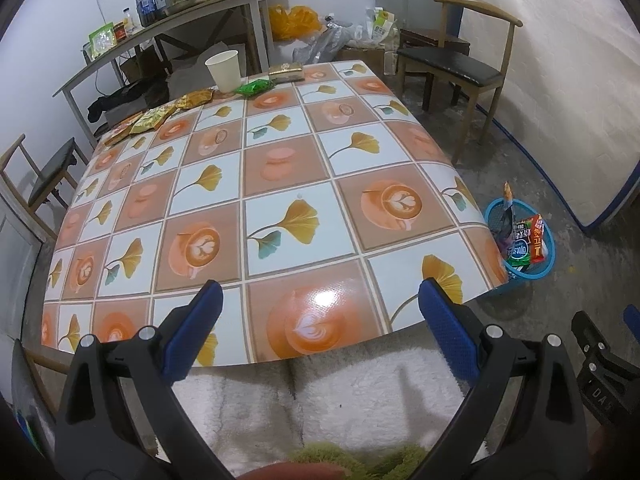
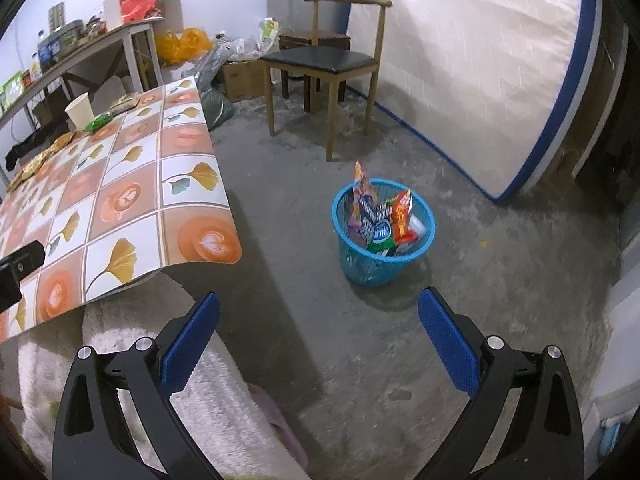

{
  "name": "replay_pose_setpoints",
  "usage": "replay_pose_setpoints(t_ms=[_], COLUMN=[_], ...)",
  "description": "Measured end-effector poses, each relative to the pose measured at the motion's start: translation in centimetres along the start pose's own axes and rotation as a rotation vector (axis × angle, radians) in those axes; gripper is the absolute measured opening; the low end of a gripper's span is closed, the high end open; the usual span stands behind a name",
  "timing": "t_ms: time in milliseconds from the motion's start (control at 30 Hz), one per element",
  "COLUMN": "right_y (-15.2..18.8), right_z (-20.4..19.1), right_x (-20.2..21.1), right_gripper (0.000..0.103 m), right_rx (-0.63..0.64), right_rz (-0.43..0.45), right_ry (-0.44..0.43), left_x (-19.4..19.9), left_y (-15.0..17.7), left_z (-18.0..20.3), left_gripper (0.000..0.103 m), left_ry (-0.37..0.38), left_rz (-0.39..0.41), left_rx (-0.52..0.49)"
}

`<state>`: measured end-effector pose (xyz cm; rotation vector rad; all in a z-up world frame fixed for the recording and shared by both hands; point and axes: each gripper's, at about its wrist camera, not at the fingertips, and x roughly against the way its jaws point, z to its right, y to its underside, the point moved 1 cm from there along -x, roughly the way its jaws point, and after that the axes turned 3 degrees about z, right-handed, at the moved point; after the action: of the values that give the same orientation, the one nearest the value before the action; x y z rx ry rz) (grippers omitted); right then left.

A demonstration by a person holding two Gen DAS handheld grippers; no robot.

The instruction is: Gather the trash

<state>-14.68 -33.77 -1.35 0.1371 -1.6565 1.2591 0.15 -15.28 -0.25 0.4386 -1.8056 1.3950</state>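
Note:
A blue mesh basket [image 2: 383, 236] stands on the floor right of the table, holding several snack wrappers [image 2: 380, 216]; it also shows in the left wrist view [image 1: 520, 240]. On the table's far edge lie a white paper cup [image 1: 223, 70], a green wrapper [image 1: 254, 87], a gold packet [image 1: 285, 71] and several yellow and orange wrappers [image 1: 160, 117]. My left gripper [image 1: 320, 320] is open and empty over the table's near edge. My right gripper [image 2: 319, 332] is open and empty above the floor, short of the basket.
The patterned tablecloth table [image 1: 280, 184] fills the left wrist view. A wooden chair [image 2: 328, 60] stands beyond the basket, a mattress [image 2: 472, 72] leans on the right wall. A cluttered side table [image 1: 160, 28] is behind. Another chair [image 1: 48, 176] stands at left. A white fluffy cloth [image 1: 340, 392] is below.

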Motion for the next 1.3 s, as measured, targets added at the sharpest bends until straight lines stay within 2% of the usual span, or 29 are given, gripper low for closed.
replay_pose_setpoints(t_ms=[167, 1300], right_y=[-0.4, -0.9], right_z=[-1.0, -0.5], right_x=[0.7, 1.8], right_gripper=[0.096, 0.096], right_rx=[0.079, 0.06], right_rz=[0.053, 0.067], right_ry=[0.027, 0.018], left_x=[0.6, 1.2], left_y=[-0.2, -0.2], left_z=[0.0, -0.3], left_gripper=[0.094, 0.094], left_ry=[-0.008, -0.004], left_rz=[0.03, 0.039], left_rx=[0.0, 0.012])
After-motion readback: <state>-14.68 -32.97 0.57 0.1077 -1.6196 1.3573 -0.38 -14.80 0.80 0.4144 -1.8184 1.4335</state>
